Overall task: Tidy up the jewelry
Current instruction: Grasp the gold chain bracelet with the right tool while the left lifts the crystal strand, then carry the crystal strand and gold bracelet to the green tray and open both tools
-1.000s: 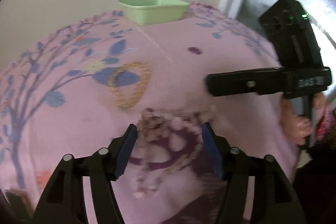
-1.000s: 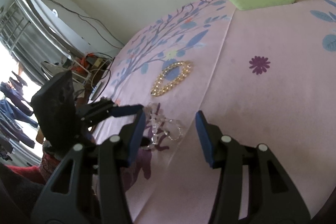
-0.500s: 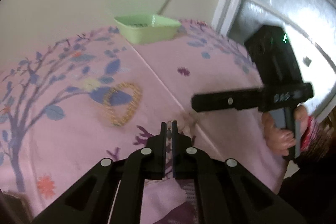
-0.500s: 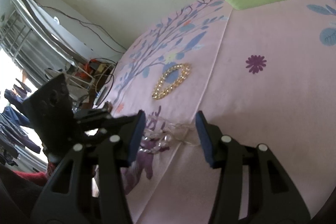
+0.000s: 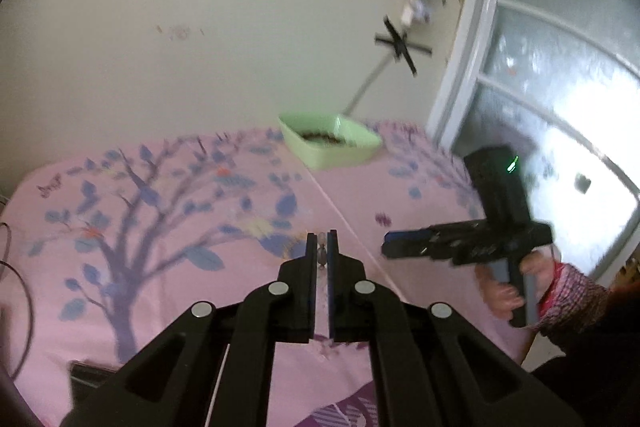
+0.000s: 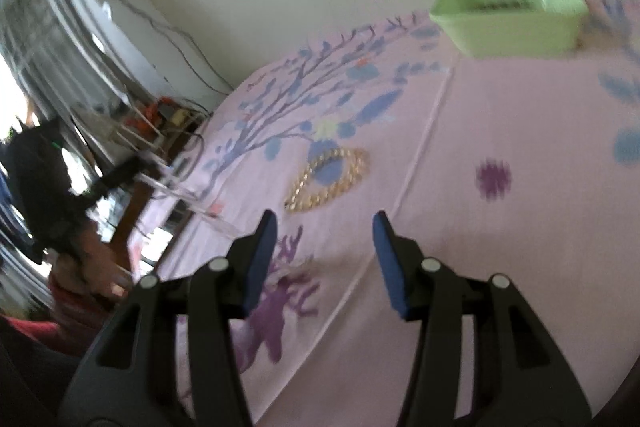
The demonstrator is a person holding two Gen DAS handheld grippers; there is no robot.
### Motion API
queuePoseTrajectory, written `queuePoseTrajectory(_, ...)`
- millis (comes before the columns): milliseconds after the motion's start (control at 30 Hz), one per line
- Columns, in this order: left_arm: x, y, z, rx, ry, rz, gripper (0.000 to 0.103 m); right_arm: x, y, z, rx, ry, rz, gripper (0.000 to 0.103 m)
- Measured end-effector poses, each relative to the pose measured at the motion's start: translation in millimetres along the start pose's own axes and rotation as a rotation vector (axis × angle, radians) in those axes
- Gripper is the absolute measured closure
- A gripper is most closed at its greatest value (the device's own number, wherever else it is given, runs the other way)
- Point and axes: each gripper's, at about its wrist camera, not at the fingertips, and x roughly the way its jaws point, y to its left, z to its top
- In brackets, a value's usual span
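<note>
Now the left gripper (image 5: 321,254) has its 2 black fingers pressed together on a clear beaded bracelet (image 5: 321,251), of which only a small bead shows at the tips in the left wrist view. In the right wrist view the same gripper (image 6: 132,167) is at the left, above the edge of the bed, and pale blurred strands of the bracelet (image 6: 188,195) hang from it toward the cloth.

The right gripper (image 6: 325,247) has its blue-padded fingers spread and they are opening; nothing is between them, only the sheet below. A hand (image 5: 516,291) with a patterned red sleeve holds it.

A gold chain bracelet (image 6: 326,179) lies flat on the sheet as an open loop, just beyond the right gripper's tips, over a blue leaf of the print.

The surface is a pink bedsheet (image 5: 180,227) printed with a purple tree, blue leaves and small flowers, with 1 straight fold line across it. At its far edge, against the wall, stands a light green plastic tray (image 5: 332,143) with something dark inside; what it is I cannot tell.

The wall (image 5: 200,27) is pale cream with a few marks, and black tape crosses (image 5: 400,47) fix a white object on it. A frosted window (image 5: 560,107) with a white frame is on the right side, and cables (image 6: 180,39) run along the wall on the other side.
</note>
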Motion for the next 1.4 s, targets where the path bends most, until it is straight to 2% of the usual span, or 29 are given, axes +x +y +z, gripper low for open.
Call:
queuePoseTrajectory(33,-8,1,3,-0.001,-0.022,0.009,0.103,8,5,6,-0.039,0.011,-0.029,0.039)
queuePoseTrajectory(100,-20,3,9,0.002,-0.052,0.023,0.103,26,16,15,-0.124,0.045,-0.075,0.037)
queuePoseTrajectory(167,-32,4,13,0.006,-0.079,0.037,0.103,46,28,21,-0.222,0.081,-0.135,0.030)
queuePoseTrajectory(233,-42,4,18,0.011,-0.100,0.047,0.103,65,36,26,-0.286,0.108,-0.188,0.029)
queuePoseTrajectory(367,-53,4,32,0.025,-0.134,0.055,0.103,93,40,26,-0.348,0.168,-0.228,0.030)
queuePoseTrajectory(400,-55,2,35,0.031,-0.139,0.055,0.103,93,43,25,-0.368,0.156,-0.240,0.035)
queuePoseTrajectory(433,-55,1,39,0.039,-0.143,0.054,0.103,93,46,23,-0.395,0.152,-0.288,0.052)
queuePoseTrajectory(467,-55,0,42,0.046,-0.146,0.054,0.103,90,47,21,-0.406,0.155,-0.286,0.057)
queuePoseTrajectory(500,-55,-2,44,0.051,-0.147,0.053,0.103,88,45,21,-0.402,0.157,-0.281,0.075)
queuePoseTrajectory(533,-53,-4,47,0.060,-0.148,0.049,0.103,84,42,19,-0.399,0.156,-0.284,0.089)
queuePoseTrajectory(667,-45,-10,54,0.077,-0.151,0.028,0.103,64,29,13,-0.339,0.136,-0.271,0.091)
queuePoseTrajectory(700,-42,-12,56,0.080,-0.152,0.020,0.103,55,25,12,-0.311,0.118,-0.262,0.097)
queuePoseTrajectory(767,-37,-16,59,0.082,-0.154,0.004,0.103,37,16,15,-0.245,0.089,-0.224,0.097)
queuePoseTrajectory(933,-25,-26,80,0.094,-0.168,-0.046,0.103,-1,6,27,-0.175,0.013,-0.192,0.097)
queuePoseTrajectory(1100,-10,-35,109,0.111,-0.186,-0.092,0.103,-36,0,50,-0.136,-0.074,-0.186,0.097)
queuePoseTrajectory(1200,-1,-40,127,0.124,-0.189,-0.114,0.103,-52,-3,67,-0.146,-0.116,-0.216,0.097)
queuePoseTrajectory(1400,42,-59,165,0.185,-0.152,-0.130,0.103,-86,-21,114,-0.124,-0.201,-0.266,0.097)
